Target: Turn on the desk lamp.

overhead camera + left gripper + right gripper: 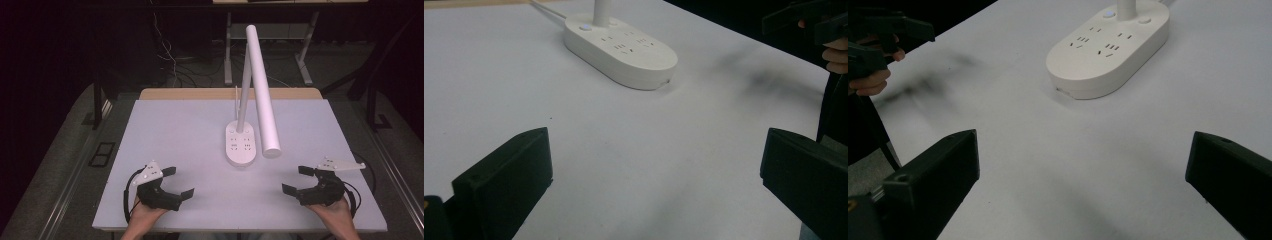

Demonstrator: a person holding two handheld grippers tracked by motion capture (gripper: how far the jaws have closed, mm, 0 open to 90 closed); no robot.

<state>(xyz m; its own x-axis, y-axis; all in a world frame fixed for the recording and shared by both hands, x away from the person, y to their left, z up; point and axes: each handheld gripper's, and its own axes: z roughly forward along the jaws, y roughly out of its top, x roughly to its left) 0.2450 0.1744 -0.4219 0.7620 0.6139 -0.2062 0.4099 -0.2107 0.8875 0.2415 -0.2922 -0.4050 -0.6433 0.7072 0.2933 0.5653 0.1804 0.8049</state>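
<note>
a: where does the lamp (252, 95) stand?
b: mid-table, a bit right of centre. its oval base (241, 144) lies flat, its white head angled toward the near right.
a: and the grippers?
b: left gripper (173, 183) and right gripper (297, 180) rest at the near edge, both with jaws spread wide, nothing between them.
a: so which step?
b: looks like the start, before any reach. next probably one moves far, toward the base buttons (1109, 14) or the head.

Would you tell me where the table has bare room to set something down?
The table is bare left of the lamp base, and between the left gripper and right gripper. It is tightest under the lamp head.
</note>
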